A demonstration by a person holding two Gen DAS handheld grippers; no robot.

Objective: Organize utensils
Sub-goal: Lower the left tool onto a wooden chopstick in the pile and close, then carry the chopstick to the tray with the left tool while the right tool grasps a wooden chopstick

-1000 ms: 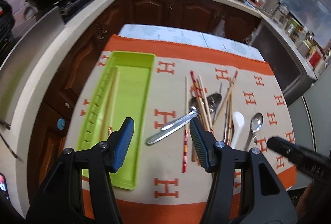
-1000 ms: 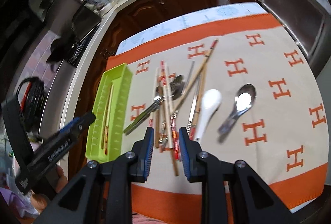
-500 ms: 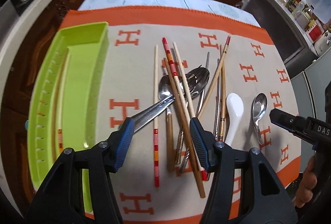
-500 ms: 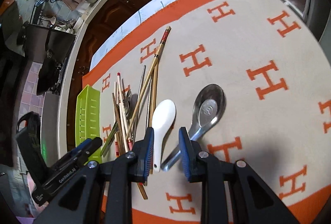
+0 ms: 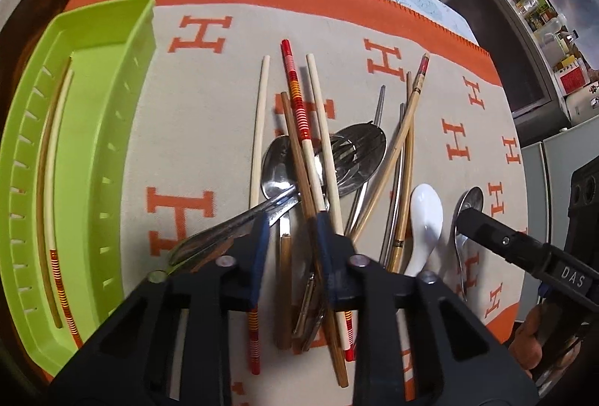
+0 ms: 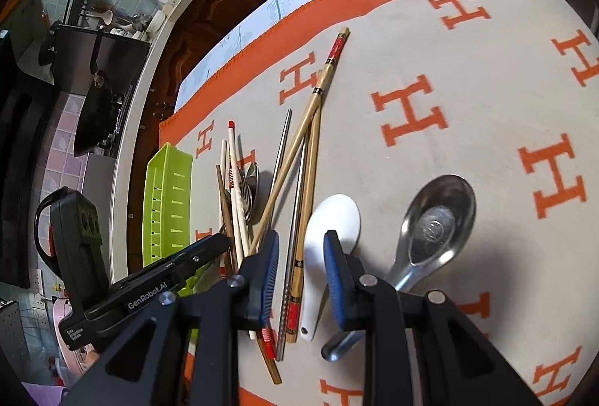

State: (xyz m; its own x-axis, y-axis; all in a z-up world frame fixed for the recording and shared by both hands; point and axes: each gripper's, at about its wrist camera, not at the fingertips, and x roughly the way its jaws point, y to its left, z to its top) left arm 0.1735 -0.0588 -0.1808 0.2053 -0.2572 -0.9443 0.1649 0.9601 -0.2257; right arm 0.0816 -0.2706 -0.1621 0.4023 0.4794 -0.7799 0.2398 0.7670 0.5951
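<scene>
Green tray (image 5: pixel 112 129) at left of the bench, long side running front to back, two chopsticks (image 5: pixel 52 181) lying lengthwise inside: one plain wood, one pale with red-striped end. Loose pile (image 5: pixel 310 151) mid-cloth: crossed wooden, pale and red-striped chopsticks over two steel spoons (image 5: pixel 359 151), bowls up, one handle angled toward the tray. Just right of the pile, white ceramic spoon (image 6: pixel 333 222), bowl up. Right of that, apart, steel spoon (image 6: pixel 438 218), bowl up.
</scene>
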